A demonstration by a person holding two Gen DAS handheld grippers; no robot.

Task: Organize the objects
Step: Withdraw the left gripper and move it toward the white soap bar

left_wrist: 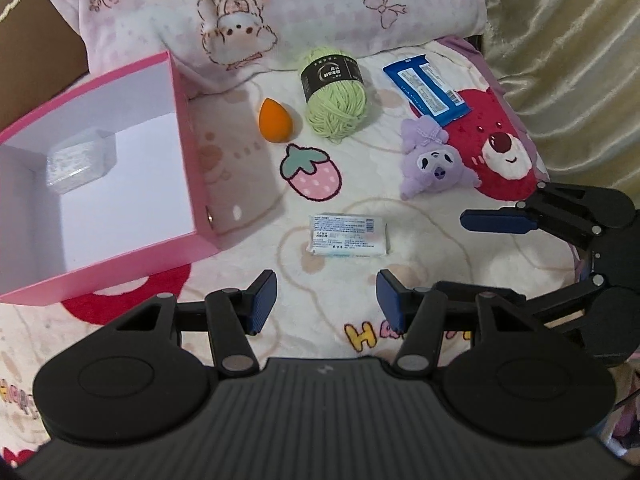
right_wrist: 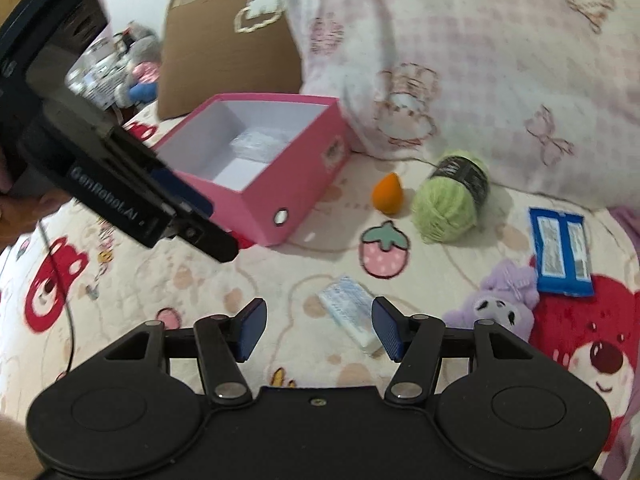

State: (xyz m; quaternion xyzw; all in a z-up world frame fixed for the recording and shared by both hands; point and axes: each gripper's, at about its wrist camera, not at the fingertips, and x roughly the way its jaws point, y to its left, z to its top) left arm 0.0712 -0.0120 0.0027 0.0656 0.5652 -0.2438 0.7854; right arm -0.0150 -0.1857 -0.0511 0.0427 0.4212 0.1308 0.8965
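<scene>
A white tissue pack (left_wrist: 348,236) lies on the cartoon blanket just beyond my left gripper (left_wrist: 326,300), which is open with nothing in it. In the right wrist view the tissue pack (right_wrist: 348,314) lies slanted just ahead of my right gripper (right_wrist: 320,328), close to the right finger; the pads stand open and apart from it. An open pink box (left_wrist: 188,148) with a clear plastic item (left_wrist: 78,160) inside stands at the left. Spread behind are an orange sponge egg (left_wrist: 276,120), green yarn (left_wrist: 336,96), a blue packet (left_wrist: 426,90) and a purple plush (left_wrist: 434,160).
A pink-patterned pillow (left_wrist: 280,8) bounds the back and a satin cloth (left_wrist: 568,40) the right side. My right gripper (left_wrist: 476,256) reaches in from the right in the left view. My left gripper (right_wrist: 208,220) hangs before the pink box (right_wrist: 280,200). A brown cushion (right_wrist: 224,48) sits behind.
</scene>
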